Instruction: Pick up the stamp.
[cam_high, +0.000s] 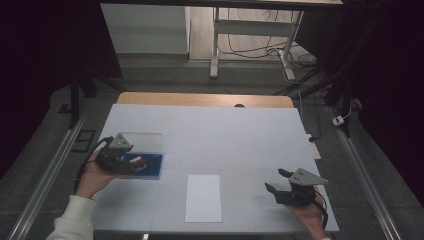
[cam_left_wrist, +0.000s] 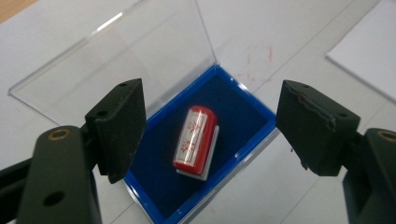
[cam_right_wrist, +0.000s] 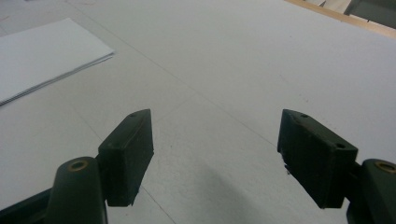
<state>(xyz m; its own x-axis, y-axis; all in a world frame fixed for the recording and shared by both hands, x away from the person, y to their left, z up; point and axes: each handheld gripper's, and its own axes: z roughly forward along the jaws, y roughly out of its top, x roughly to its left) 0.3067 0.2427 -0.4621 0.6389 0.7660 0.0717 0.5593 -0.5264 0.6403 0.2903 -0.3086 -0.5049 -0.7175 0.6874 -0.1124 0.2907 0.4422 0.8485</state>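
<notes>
A red stamp (cam_left_wrist: 196, 139) with a white base lies on its side in a small blue-lined box (cam_left_wrist: 243, 112), whose clear lid (cam_left_wrist: 121, 60) is swung open and lies flat on the table. My left gripper (cam_left_wrist: 210, 128) hovers over the box, open, with the stamp between the jaws but apart from both. In the high view the same left gripper (cam_high: 131, 164) sits over the blue box (cam_high: 152, 164) at the table's left. My right gripper (cam_high: 278, 181) rests open near the front right, with only bare table between its jaws (cam_right_wrist: 215, 154).
A stack of white paper (cam_high: 203, 197) lies at the front middle of the white table (cam_high: 225, 135); its corner shows as paper (cam_right_wrist: 42, 56) in the right gripper view. Faint red marks (cam_left_wrist: 259, 58) stain the table beyond the box. Desk legs and cables stand behind.
</notes>
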